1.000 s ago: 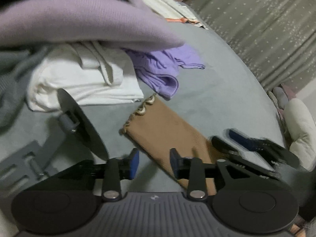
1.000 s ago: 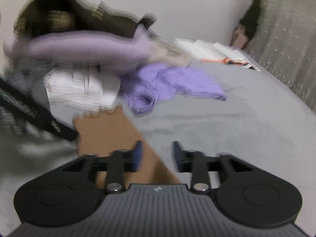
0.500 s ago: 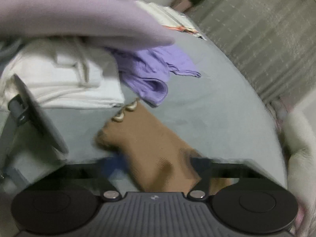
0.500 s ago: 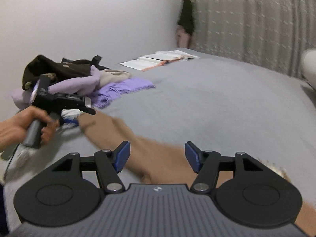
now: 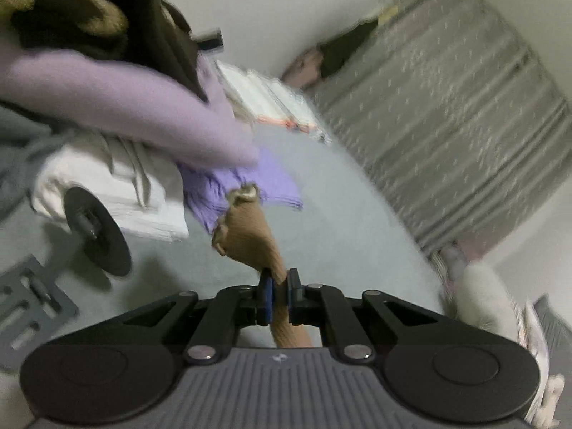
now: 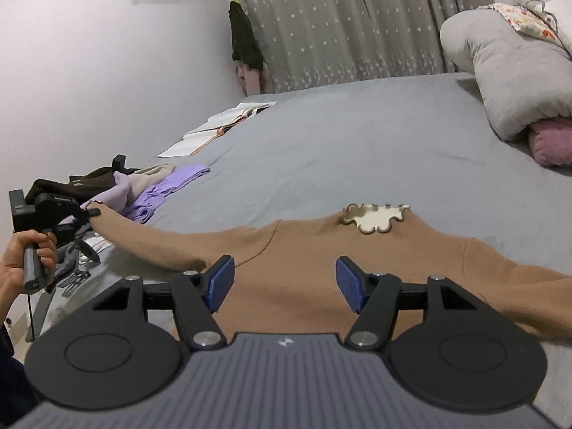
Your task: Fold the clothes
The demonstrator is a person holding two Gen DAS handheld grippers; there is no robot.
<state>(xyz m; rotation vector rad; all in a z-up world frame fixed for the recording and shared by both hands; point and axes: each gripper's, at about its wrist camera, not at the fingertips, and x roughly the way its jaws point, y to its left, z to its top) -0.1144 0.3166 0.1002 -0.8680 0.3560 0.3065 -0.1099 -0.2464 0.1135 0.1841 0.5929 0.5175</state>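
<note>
A tan knit sweater (image 6: 314, 250) with a cream scalloped collar (image 6: 375, 216) lies spread on the grey bed (image 6: 339, 136). My left gripper (image 5: 279, 296) is shut on the end of the sweater's left sleeve (image 5: 250, 236) and holds it lifted above the bed. In the right wrist view the left gripper (image 6: 91, 212) shows at the far left, pinching that sleeve's cuff. My right gripper (image 6: 286, 282) is open and empty, hovering over the sweater's body below the collar.
A pile of clothes (image 5: 107, 114) in lilac, white, purple and dark brown lies at the left. An open book (image 6: 221, 125) lies near the wall. A grey duvet (image 6: 507, 71) and pink pillow (image 6: 550, 143) sit at the right. A starred curtain (image 6: 339, 25) hangs behind.
My left gripper has shut on the sleeve end and lifted it. My right gripper has swung right over the sweater's body and opened wider.
</note>
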